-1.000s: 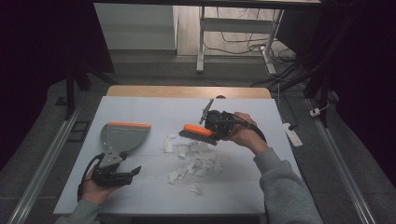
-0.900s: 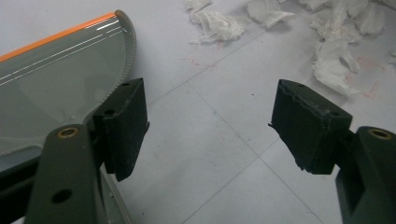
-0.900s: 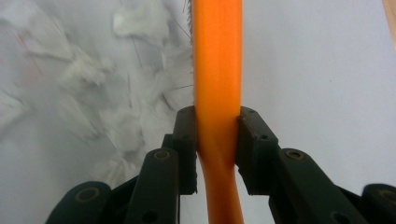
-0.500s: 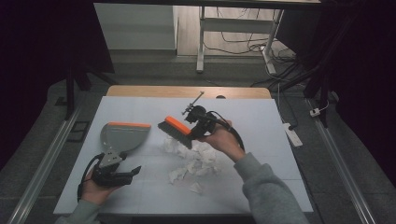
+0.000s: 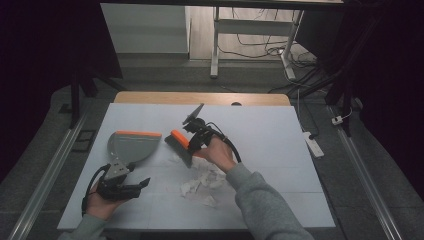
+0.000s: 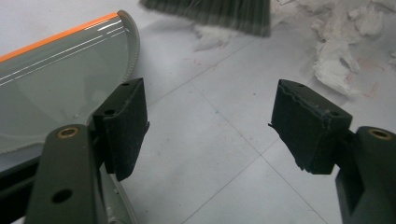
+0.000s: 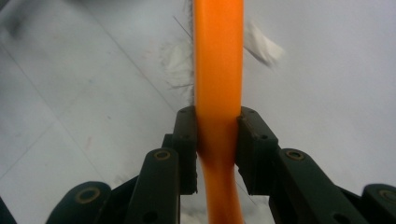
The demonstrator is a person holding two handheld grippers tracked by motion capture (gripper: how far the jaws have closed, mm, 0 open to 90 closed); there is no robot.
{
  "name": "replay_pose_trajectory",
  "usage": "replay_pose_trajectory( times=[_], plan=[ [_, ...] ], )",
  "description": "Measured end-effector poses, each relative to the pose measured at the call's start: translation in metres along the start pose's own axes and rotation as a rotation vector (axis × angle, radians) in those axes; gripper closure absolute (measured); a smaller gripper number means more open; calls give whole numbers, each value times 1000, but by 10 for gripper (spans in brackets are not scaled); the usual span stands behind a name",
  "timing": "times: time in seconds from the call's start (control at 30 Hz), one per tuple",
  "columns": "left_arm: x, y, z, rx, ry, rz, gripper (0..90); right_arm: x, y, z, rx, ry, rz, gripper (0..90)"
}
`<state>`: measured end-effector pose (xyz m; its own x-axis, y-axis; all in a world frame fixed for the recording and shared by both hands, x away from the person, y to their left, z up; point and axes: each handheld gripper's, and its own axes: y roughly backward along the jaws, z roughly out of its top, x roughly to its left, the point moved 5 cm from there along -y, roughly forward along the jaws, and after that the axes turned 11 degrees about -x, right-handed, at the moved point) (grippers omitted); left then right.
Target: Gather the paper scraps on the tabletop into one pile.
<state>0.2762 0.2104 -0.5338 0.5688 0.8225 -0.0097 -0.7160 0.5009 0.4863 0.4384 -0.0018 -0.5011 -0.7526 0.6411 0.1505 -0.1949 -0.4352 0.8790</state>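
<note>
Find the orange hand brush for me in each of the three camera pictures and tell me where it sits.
High view: the brush is at centre, right of the dustpan.
Left gripper view: its grey bristles hang at the top edge.
Right gripper view: its orange back runs up the middle, clamped by the right gripper.
Shared landmark: the shredded paper.

Counted on the table (image 5: 280,150): one dustpan (image 5: 131,146) with an orange edge, one orange-backed brush (image 5: 181,146), and one loose heap of torn white paper scraps (image 5: 202,182); the separate scraps are too small and too bunched to be counted, though a few strays are seen under the bristles in the left gripper view. Two grippers are counted, the left gripper (image 5: 122,189) and the right gripper (image 5: 192,142), each carried by one hand, so two hands
</note>
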Motion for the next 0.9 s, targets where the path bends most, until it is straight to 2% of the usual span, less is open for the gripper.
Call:
replay_pose_trajectory(
  times=[0.03, 0.13, 0.2, 0.27, 0.3, 0.43, 0.5, 0.53, 0.57, 0.63, 0.67, 0.7, 0.73, 0.77, 0.87, 0.9],
  plan=[
    [0, 0, 0, 0, 0, 0, 282, 0, 0, 0, 0, 0, 0, 709],
    [-1, -1, 0, 2, -3, -2, 282, -19, 15, -10, 5, 0, -59, 709],
    [-1, -2, 0, 7, -7, -4, 282, -27, 28, -19, 0, -8, -74, 709],
    [-2, -3, 0, 8, -9, -7, 282, -30, 43, -25, -39, -46, -25, 709],
    [-2, -3, 0, 8, -9, -7, 282, -30, 52, -26, -64, -47, -7, 709],
    [-3, -3, 0, 10, -12, -5, 282, -28, 81, -25, -155, -35, 16, 708],
    [-4, -3, 0, 11, -15, -5, 282, -27, 89, -22, -183, -25, 5, 708],
    [-4, -3, 0, 9, -14, -3, 282, -28, 92, -20, -187, 0, -5, 708],
    [-4, -3, 0, 9, -13, -3, 282, -31, 94, -17, -178, 46, -30, 708],
    [-3, -2, 0, 9, -11, -4, 282, -36, 93, -15, -162, 91, -78, 708],
    [-3, -2, 0, 9, -10, -5, 282, -36, 93, -15, -162, 91, -78, 708],
    [-2, -2, 0, 9, -10, -5, 282, -40, 91, -15, -148, 110, -92, 708],
    [-2, -2, -1, 9, -9, -5, 282, -49, 85, -18, -112, 162, -110, 708],
    [-2, -2, -1, 9, -8, -4, 282, -49, 85, -18, -112, 162, -110, 708],
    [-1, -3, -1, 12, -8, -4, 282, -62, 79, -23, -70, 215, -166, 709],
    [-1, -3, -1, 12, -8, -4, 282, -66, 78, -24, -66, 214, -167, 708]
  ],
)
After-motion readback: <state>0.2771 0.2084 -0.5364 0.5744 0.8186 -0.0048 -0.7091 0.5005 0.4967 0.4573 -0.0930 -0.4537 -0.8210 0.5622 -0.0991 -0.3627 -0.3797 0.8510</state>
